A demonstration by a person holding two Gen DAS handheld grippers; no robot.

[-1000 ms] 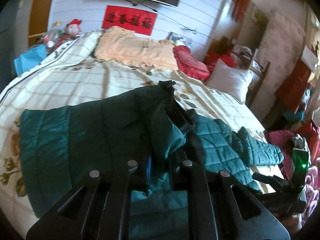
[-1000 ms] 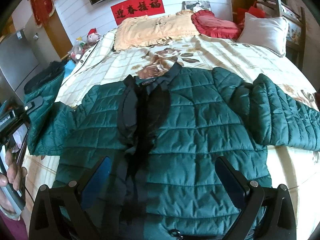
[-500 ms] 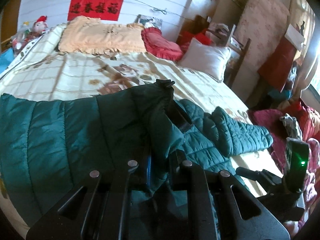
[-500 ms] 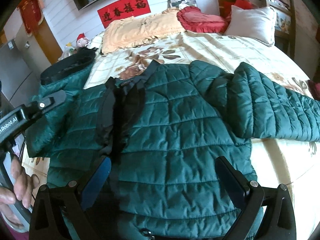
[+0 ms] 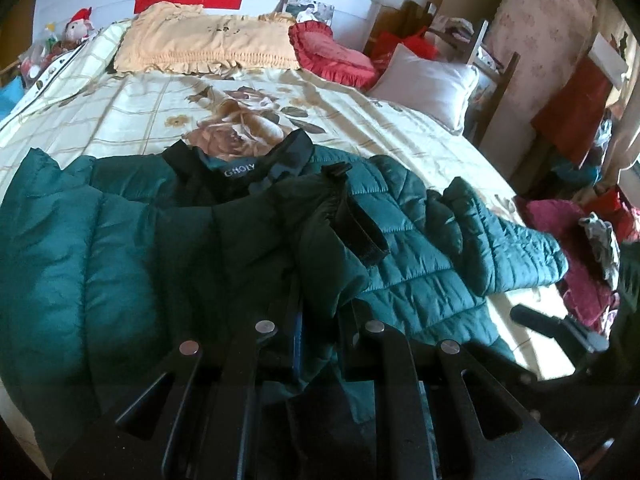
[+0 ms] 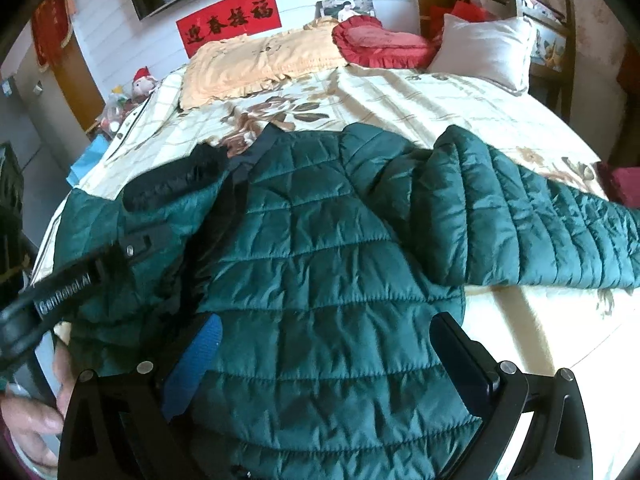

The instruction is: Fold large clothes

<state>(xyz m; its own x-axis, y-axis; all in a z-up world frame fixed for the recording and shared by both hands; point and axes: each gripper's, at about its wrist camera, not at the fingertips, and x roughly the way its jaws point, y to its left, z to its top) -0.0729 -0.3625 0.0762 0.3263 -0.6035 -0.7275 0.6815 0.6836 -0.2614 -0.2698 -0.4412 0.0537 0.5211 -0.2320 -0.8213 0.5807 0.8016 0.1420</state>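
A dark green quilted jacket point(image 6: 340, 272) lies front up on the bed, its collar point(image 5: 240, 168) toward the pillows. My left gripper point(image 5: 316, 320) is shut on the jacket's left sleeve point(image 5: 132, 256) near the black cuff point(image 5: 360, 232), holding it over the jacket's chest; it also shows in the right wrist view point(image 6: 132, 248). The other sleeve point(image 6: 532, 220) lies spread out to the right. My right gripper point(image 6: 324, 356) is open and empty above the jacket's lower front.
The bed point(image 5: 120, 112) has a cream floral cover. A peach pillow point(image 5: 208, 40), a red cushion point(image 5: 336, 52) and a white pillow point(image 5: 428, 84) lie at its head. Clothes point(image 5: 560, 240) are piled beside the bed at right. A toy point(image 6: 142, 80) sits at far left.
My left gripper has carried the sleeve rightward across the jacket's front. My right gripper has stayed open and drifted slightly right over the lower front.
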